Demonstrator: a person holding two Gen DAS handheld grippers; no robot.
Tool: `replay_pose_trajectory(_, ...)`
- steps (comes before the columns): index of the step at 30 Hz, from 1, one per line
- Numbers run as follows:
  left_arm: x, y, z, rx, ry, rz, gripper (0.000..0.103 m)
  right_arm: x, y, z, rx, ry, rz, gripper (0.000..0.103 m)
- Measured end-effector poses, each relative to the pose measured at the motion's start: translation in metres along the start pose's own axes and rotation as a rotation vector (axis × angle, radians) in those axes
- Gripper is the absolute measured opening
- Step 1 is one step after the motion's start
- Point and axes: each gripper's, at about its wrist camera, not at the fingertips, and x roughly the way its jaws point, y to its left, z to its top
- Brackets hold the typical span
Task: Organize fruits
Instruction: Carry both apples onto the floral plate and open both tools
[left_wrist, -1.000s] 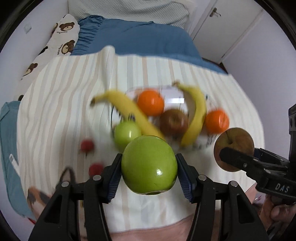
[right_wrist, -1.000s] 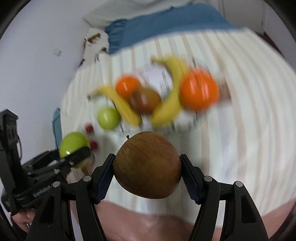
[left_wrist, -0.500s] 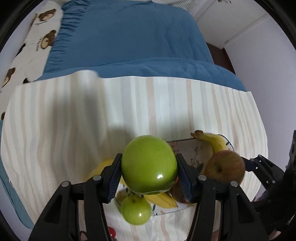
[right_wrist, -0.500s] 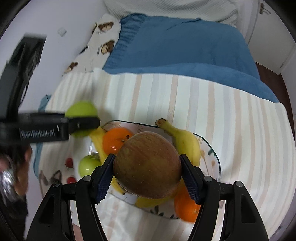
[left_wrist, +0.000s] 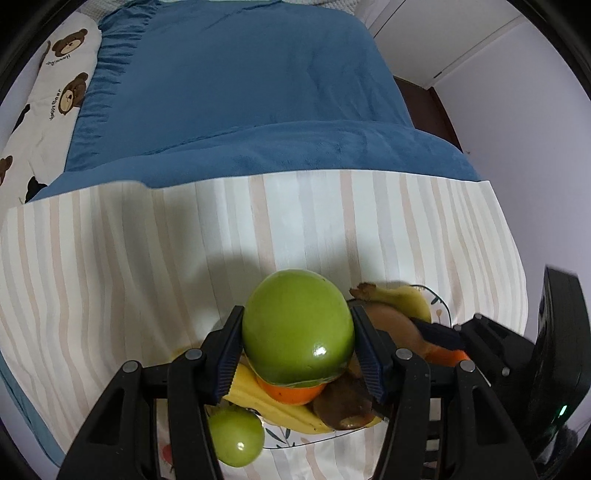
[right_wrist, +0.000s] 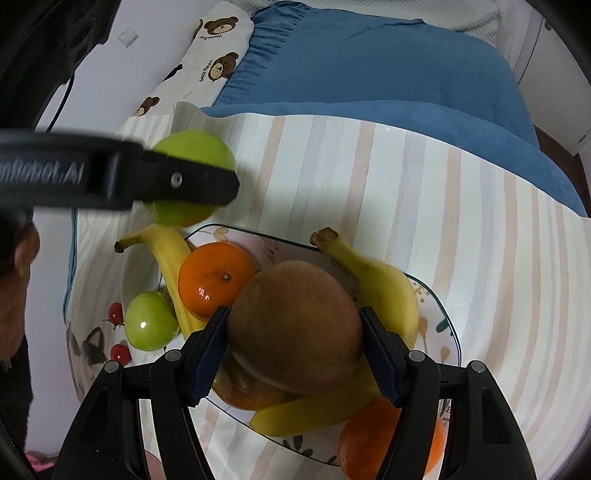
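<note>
Left wrist: my left gripper (left_wrist: 297, 347) clamps the green apple (left_wrist: 297, 328), now swung over the plate (left_wrist: 439, 306). Right wrist: right gripper (right_wrist: 295, 336) grips the brown apple (right_wrist: 293, 328), now above the plate's fruit, probably ready to release.

**Surfaces and finishes, quick rundown**

The big green apple (left_wrist: 297, 328) is seen to be waxy and glossy, a bright highlight sitting at 5 o'clock on its skin. The brown apple (right_wrist: 295, 328) looks matt and faintly speckled. A shiny, dimpled peel is shown on the orange (right_wrist: 216, 278). The bananas (right_wrist: 376, 284) look smooth and dull. The plate (right_wrist: 448, 332) reads as glazed, printed ceramic. Matt black plastic is seen on the gripper fingers (right_wrist: 207, 345). The blue blanket (left_wrist: 236, 92) looks like plush fleece, and the striped cloth (left_wrist: 110, 258) flat-woven.
</note>
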Motion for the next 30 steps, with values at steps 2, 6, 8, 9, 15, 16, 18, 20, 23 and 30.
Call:
replay_pose_trajectory(2, -0.004, -0.001, -0.011, -0.002, -0.025, 0.003, 0.053, 0.0, 0.001, 0.002, 0.008, 0.0, 0.002, 0.075)
replay_pose_trajectory(6, -0.021, -0.003, -0.037, 0.002, -0.094, 0.017, 0.053, -0.008, -0.01, 0.0, 0.041, -0.008, 0.042, 0.076)
replay_pose_trajectory(8, -0.031, -0.007, -0.053, 0.015, -0.14, 0.036, 0.053, -0.015, -0.017, -0.003, 0.064, -0.022, 0.052, 0.08)
replay_pose_trajectory(9, -0.036, -0.01, -0.06, 0.021, -0.162, 0.048, 0.053, -0.02, -0.021, -0.005, 0.075, -0.032, 0.055, 0.081)
replay_pose_trajectory(15, -0.037, -0.033, -0.088, 0.084, -0.195, 0.057, 0.053, -0.045, -0.046, -0.017, 0.146, -0.099, 0.079, 0.081)
replay_pose_trajectory(16, -0.034, -0.037, -0.086, 0.083, -0.178, 0.031, 0.053, -0.049, -0.049, -0.02, 0.155, -0.112, 0.071, 0.081)
replay_pose_trajectory(18, -0.029, -0.045, -0.082, 0.081, -0.156, -0.016, 0.053, -0.055, -0.059, -0.027, 0.189, -0.137, 0.057, 0.081)
replay_pose_trajectory(20, -0.023, -0.057, -0.076, 0.097, -0.136, -0.061, 0.054, -0.059, -0.068, -0.032, 0.232, -0.158, 0.052, 0.081)
replay_pose_trajectory(23, -0.006, -0.077, -0.069, 0.132, -0.094, -0.09, 0.054, -0.065, -0.086, -0.039, 0.309, -0.182, 0.04, 0.081)
replay_pose_trajectory(30, 0.032, -0.106, -0.066, 0.196, -0.023, -0.026, 0.056, -0.066, -0.115, -0.055, 0.44, -0.199, 0.013, 0.081)
